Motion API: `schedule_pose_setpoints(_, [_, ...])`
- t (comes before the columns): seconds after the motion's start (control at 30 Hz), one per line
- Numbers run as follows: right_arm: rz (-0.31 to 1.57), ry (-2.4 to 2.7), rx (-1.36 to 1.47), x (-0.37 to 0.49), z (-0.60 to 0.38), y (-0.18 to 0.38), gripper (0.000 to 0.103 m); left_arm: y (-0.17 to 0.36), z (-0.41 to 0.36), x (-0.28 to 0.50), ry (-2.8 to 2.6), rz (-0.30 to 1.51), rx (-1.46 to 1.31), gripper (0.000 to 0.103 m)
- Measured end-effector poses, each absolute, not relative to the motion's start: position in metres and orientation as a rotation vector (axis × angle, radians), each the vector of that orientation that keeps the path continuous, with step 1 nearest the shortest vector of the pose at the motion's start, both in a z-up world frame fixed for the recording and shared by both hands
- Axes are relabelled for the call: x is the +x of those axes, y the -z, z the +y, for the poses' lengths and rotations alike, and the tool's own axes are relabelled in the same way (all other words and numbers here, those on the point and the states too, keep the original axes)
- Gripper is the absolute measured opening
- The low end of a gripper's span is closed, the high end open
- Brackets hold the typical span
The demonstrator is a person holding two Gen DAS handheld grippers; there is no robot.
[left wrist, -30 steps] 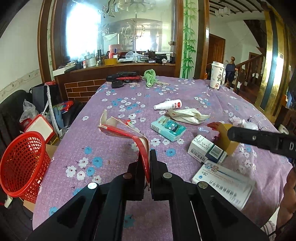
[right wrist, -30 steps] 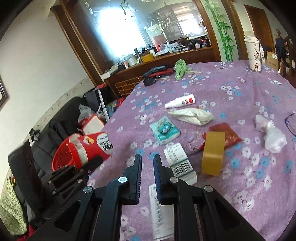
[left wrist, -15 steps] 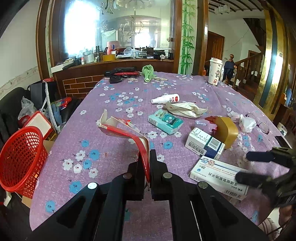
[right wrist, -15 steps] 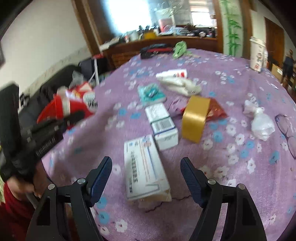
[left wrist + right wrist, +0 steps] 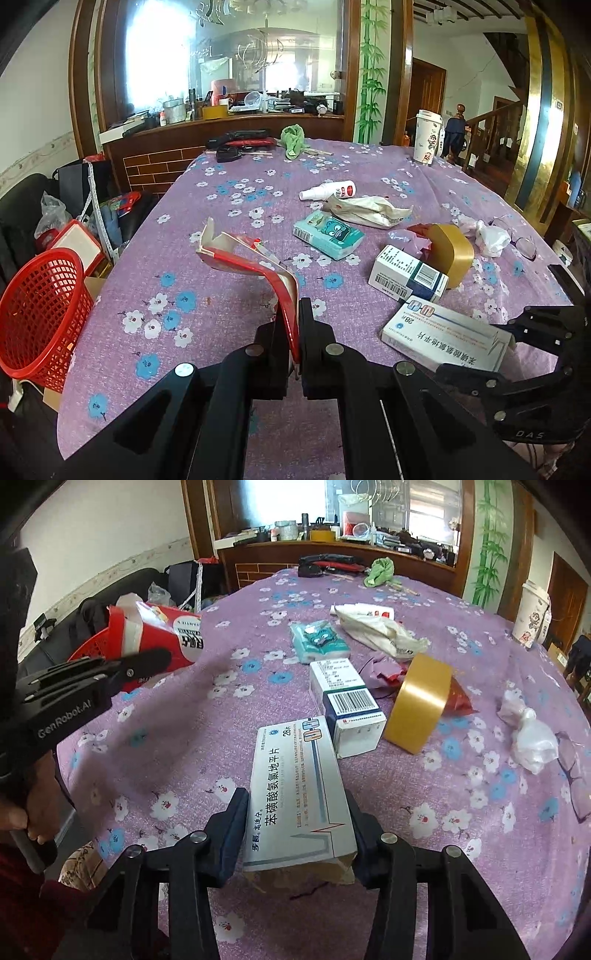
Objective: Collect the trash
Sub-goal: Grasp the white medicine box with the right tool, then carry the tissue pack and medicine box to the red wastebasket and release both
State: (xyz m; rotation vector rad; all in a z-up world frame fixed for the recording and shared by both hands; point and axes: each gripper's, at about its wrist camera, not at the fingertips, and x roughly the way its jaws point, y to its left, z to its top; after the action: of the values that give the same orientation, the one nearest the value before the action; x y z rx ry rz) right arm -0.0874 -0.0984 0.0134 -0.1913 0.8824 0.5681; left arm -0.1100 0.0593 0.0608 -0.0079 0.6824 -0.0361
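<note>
**Right jaws closing on the pill box**

A second ago my right gripper (image 5: 297, 830) hung shut above the table; now it has dropped, and its jaws are closing around the long white pill box (image 5: 295, 786), low in the frame's centre. That makes the next piece for the red mesh basket (image 5: 38, 314), at far left. My left gripper (image 5: 295, 328) stays clamped on the bent, glossy red carton (image 5: 255, 264).

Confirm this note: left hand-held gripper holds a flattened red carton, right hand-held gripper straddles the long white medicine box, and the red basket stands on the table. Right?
One error: the red basket is not on the table; the left wrist view shows it beside and below the table's edge. The left hand-held gripper does hold the flattened red carton, and the right hand-held gripper, jaws closing, straddles the long white medicine box.
</note>
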Motion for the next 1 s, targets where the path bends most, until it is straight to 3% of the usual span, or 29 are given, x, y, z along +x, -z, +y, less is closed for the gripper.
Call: schedule_pose_setpoints(1.0, [0.819, -0.587, -0.066, -0.089, -0.102, -0.042, 0.052, -0.063, 0.053, -0.111, 0.046, 0.678, 0.001, 0.004])
